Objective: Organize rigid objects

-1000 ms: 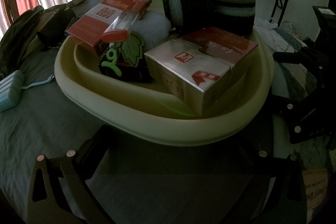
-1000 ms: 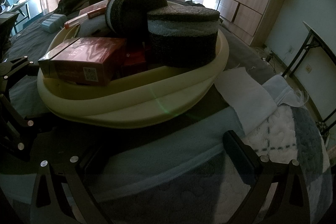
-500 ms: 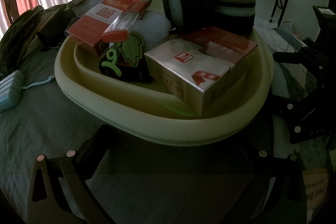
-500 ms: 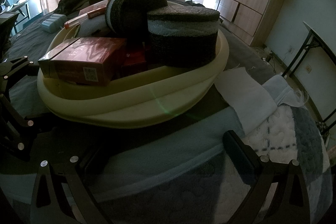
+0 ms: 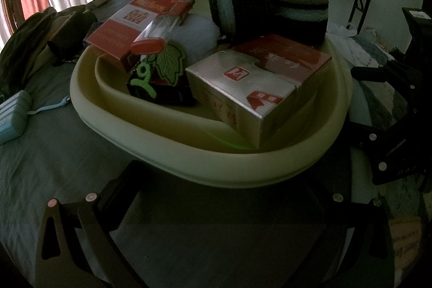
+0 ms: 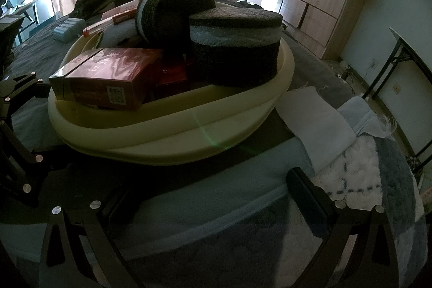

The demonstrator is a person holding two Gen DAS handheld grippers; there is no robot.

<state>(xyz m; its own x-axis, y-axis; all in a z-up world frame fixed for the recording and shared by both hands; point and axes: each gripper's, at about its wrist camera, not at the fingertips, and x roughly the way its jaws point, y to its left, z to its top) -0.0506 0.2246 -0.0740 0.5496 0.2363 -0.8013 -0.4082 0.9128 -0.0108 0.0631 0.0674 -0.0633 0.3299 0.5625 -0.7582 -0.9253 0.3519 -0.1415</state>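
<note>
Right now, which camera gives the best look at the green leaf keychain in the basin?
The left wrist view: the green leaf keychain faces it, unobstructed, inside the cream basin. The right wrist view hides it behind boxes and sponges.

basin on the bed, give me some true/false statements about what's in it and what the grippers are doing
1. The cream basin holds several boxes and two dark round sponges. True.
2. The left gripper is shut on the silver and red box. False: its fingers stand apart in front of the basin, holding nothing.
3. One round sponge lies flat and the other sponge is tipped on its edge, leaning against it. True.
4. The right gripper is open and short of the basin. True.
5. The light blue case lies inside the basin. False: it lies on the bedcover outside it.
</note>
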